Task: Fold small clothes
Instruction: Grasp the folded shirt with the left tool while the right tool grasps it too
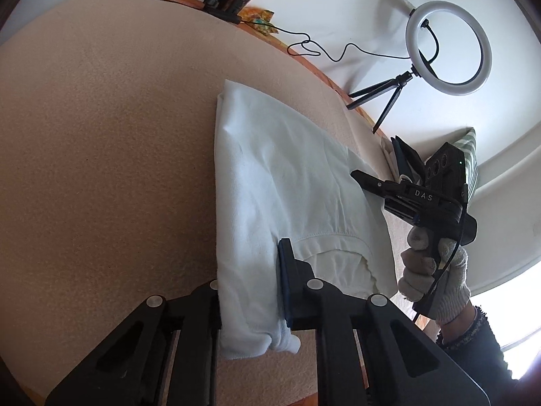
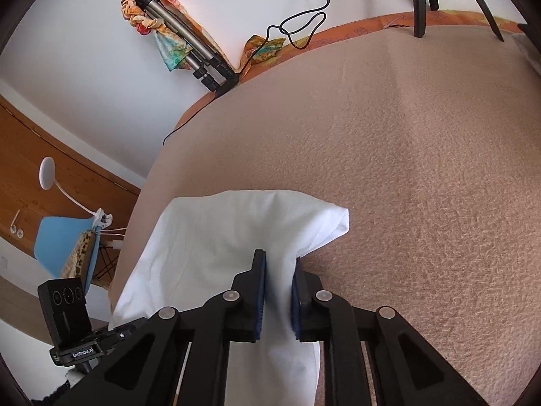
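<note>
A white garment (image 1: 287, 182) lies partly folded on the beige blanket (image 1: 101, 135). My left gripper (image 1: 250, 291) is shut on the garment's near edge, cloth bunched between its fingers. My right gripper (image 1: 368, 177) shows in the left wrist view, held in a gloved hand at the garment's right edge. In the right wrist view, my right gripper (image 2: 279, 291) is shut on a fold of the white garment (image 2: 219, 230), which runs between the blue pads and drapes ahead. The left gripper's body (image 2: 72, 321) shows at the lower left.
A ring light on a small tripod (image 1: 446, 47) stands at the back right with its cable (image 1: 314, 47) on the blanket. A folded tripod (image 2: 189, 44) wrapped in patterned cloth leans on the wall. A checked cushion (image 1: 471, 155) lies right. A blue chair (image 2: 64, 240) stands beyond the bed.
</note>
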`<control>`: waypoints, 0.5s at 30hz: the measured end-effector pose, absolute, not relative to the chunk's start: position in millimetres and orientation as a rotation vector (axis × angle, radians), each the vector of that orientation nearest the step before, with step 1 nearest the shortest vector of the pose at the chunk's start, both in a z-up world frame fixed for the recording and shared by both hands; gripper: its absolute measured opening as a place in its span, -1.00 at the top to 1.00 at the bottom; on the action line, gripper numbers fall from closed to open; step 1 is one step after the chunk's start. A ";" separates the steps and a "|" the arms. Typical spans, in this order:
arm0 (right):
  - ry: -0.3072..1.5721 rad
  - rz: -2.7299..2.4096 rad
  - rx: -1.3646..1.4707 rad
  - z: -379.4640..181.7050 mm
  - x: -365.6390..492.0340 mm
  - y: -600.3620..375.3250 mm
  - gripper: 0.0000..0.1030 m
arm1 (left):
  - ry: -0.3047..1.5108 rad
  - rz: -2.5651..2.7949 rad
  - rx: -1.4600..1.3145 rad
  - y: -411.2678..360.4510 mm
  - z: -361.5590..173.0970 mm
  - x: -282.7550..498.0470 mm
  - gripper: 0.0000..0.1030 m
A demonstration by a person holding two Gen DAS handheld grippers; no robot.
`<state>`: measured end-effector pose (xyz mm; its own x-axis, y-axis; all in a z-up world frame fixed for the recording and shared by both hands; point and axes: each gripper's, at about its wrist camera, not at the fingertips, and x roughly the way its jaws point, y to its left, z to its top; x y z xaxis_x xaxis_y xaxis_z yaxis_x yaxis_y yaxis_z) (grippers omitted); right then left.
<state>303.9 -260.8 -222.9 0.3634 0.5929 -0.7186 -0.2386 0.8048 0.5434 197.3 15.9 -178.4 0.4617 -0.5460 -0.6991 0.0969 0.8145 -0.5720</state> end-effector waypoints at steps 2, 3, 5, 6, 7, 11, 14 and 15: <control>1.066 0.535 0.342 -217.4 302.2 -255.1 0.87 | 1.006 -0.416 -0.466 13.7 -174.6 194.7 0.77; 1.063 0.526 0.324 -214.6 301.2 -252.1 0.88 | 1.000 -0.416 -0.455 12.9 -172.8 193.6 0.78; 1.052 0.505 0.287 -209.1 299.9 -246.4 0.89 | 0.987 -0.418 -0.437 10.9 -168.8 192.1 0.79; 1.046 0.494 0.275 -206.1 298.8 -244.8 0.90 | 0.980 -0.419 -0.428 10.2 -166.8 191.0 0.79; 1.039 0.484 0.267 -202.9 297.9 -243.7 0.90 | 0.971 -0.419 -0.416 8.5 -164.3 189.7 0.79; 1.002 0.476 0.257 -187.1 291.6 -242.0 0.90 | 0.935 -0.431 -0.385 3.0 -153.8 182.8 0.80; 0.975 0.480 0.231 -173.8 284.5 -238.9 0.91 | 0.910 -0.442 -0.367 -1.6 -146.4 178.3 0.81; 0.966 0.484 0.225 -169.3 282.1 -238.3 0.91 | 0.902 -0.446 -0.361 -2.9 -144.4 176.7 0.81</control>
<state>282.1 -238.3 -169.3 0.4731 0.4894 -0.7325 -0.2936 0.8715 0.3927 176.7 -2.9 -144.4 0.5400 -0.5137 -0.6667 0.2177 0.8504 -0.4789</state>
